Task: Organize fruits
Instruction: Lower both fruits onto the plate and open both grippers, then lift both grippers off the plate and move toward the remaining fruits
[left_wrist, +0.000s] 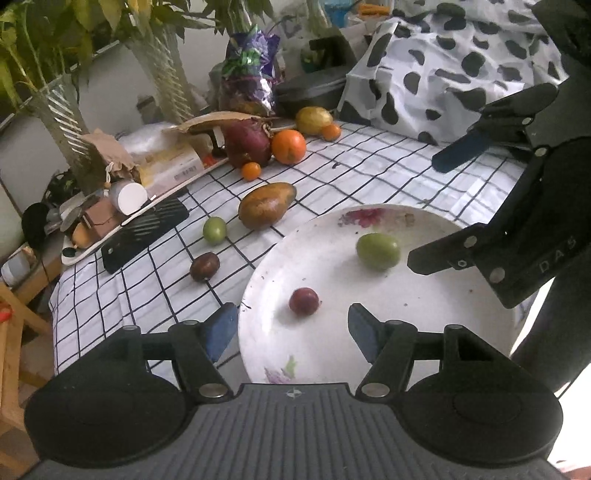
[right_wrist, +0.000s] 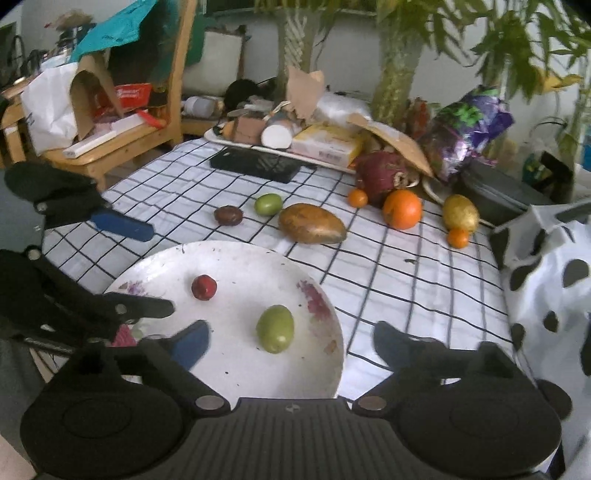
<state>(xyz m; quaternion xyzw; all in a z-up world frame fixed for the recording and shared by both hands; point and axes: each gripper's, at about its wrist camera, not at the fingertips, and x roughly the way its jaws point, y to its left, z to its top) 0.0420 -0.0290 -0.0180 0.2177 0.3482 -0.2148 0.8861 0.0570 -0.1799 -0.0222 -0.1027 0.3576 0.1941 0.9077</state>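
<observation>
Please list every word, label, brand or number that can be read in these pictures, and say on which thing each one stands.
"DAS": raised letters on the right gripper, seen from the left wrist view.
Yellow box on the tray: a barcode label and print, too small to read.
Red packet on the chair: white lettering, too blurred to read.
Nothing else bears readable text.

Hand-held gripper (right_wrist: 88, 254) hides plate (right_wrist: 325, 317) rim.

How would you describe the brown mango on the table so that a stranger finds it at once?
Start from the white plate on the checked tablecloth. Just beyond its far rim lies the brown mango. It is the biggest loose fruit there, long and golden-brown, beside a small green fruit.
</observation>
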